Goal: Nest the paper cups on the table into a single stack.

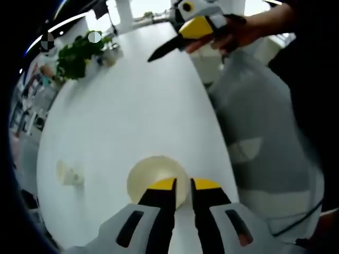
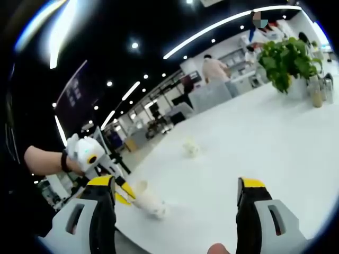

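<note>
Your white table (image 1: 132, 106) runs away ahead of both grippers. In the left gripper view your right hand (image 1: 233, 32) reaches in from the upper right, carrying the right gripper (image 1: 159, 53) with its dark tips tapering down-left over the far tabletop; from that angle the tips overlap and their gap cannot be judged. In the right gripper view that gripper's own jaws stand spread wide with nothing between them (image 2: 177, 193).

Your left gripper (image 1: 183, 191) has its jaws drawn near together, pinching the near rim of a paper cup (image 1: 156, 177). The cup lies with its long axis running away from you, open mouth turned toward the camera; its base is hidden behind the rim. In the right gripper view the same gripper (image 2: 124, 193) comes in from the left, and the cup (image 2: 148, 200) lies tilted low over the table edge.

A second paper cup (image 1: 69, 172) sits well left of the left gripper, blurred; its orientation cannot be made out. A potted plant (image 1: 79, 53) stands at the far end.
</note>
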